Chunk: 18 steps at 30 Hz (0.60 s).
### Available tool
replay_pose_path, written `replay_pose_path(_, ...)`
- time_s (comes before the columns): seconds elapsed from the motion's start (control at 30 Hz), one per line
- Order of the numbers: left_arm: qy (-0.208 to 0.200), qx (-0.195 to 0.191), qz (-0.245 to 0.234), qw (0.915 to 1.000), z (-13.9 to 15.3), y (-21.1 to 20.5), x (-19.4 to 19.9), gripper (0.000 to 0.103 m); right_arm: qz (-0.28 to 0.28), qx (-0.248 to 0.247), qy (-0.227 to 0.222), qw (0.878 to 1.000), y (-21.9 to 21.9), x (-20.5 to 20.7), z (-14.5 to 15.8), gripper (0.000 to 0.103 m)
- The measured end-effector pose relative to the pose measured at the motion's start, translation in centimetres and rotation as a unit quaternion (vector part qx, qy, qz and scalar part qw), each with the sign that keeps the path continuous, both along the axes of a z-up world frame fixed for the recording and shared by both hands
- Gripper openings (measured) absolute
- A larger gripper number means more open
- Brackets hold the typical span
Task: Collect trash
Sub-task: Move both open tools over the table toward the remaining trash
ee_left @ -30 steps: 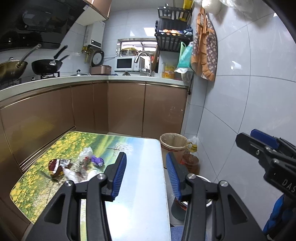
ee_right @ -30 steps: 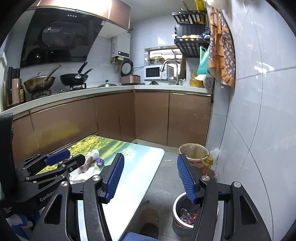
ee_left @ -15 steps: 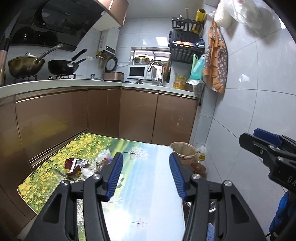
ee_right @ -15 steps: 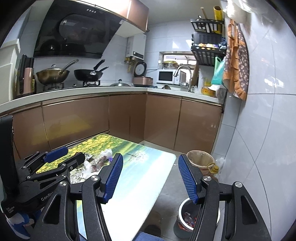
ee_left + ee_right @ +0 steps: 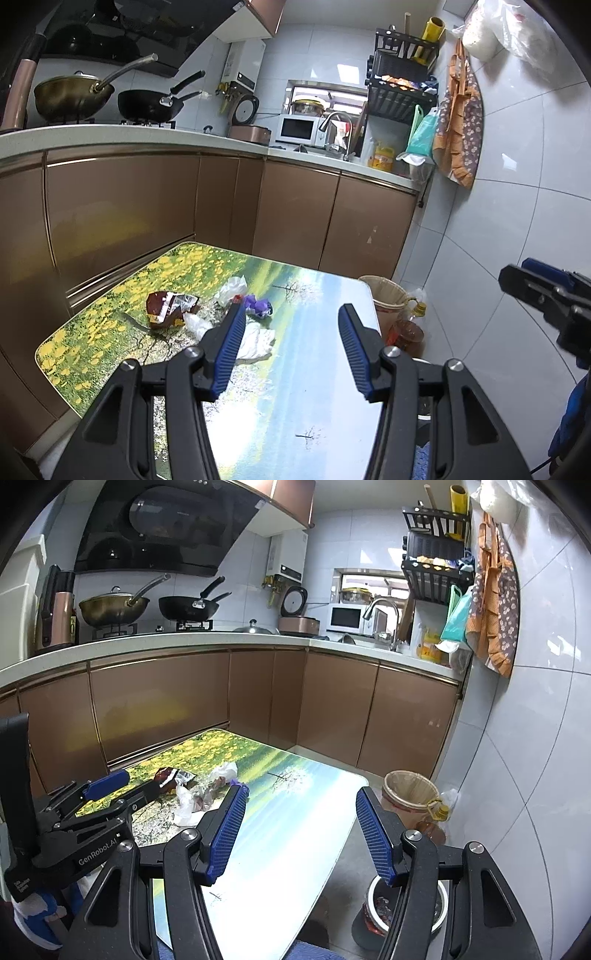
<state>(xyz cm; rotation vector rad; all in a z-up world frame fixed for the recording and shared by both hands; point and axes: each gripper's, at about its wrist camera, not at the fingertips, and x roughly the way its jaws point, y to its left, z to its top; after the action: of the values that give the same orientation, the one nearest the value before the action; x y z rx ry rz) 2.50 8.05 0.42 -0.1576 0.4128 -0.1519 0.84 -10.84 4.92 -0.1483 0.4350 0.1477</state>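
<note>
Left tongs (image 5: 291,347) wide open, empty, above tabletop (image 5: 295,387), right tongs (image 5: 299,830) likewise, wrappers (image 5: 207,310) far left

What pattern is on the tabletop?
A landscape print on the tabletop: yellow flowers, green meadow; left wrist view.

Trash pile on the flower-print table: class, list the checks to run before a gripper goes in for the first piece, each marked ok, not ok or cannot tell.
1. Left gripper open, empty: ok.
2. Right gripper open, empty: ok.
3. Trash on the table, red snack wrapper and white tissue, unobstructed: ok.
4. Wicker bin open: ok.
5. Bin has room: cannot tell.
</note>
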Motion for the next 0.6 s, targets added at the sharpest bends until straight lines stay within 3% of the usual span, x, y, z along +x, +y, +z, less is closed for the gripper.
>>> replay_pose_path(0.33, 0.052, 0.013, -0.023, 0.9983, -4.2, 0.9, 2.7, 0.050, 0.004, 0.011, 0.039, 0.999, 0.2, 3.8, -2.1, 0.061)
replay_pose_path(0.6, 0.113, -0.001, 0.003, 0.9935, -9.3, 6.8, 5.5, 0.050, 0.023, 0.016, 0.090, 0.996, 1.8, 8.3, -5.7, 0.061)
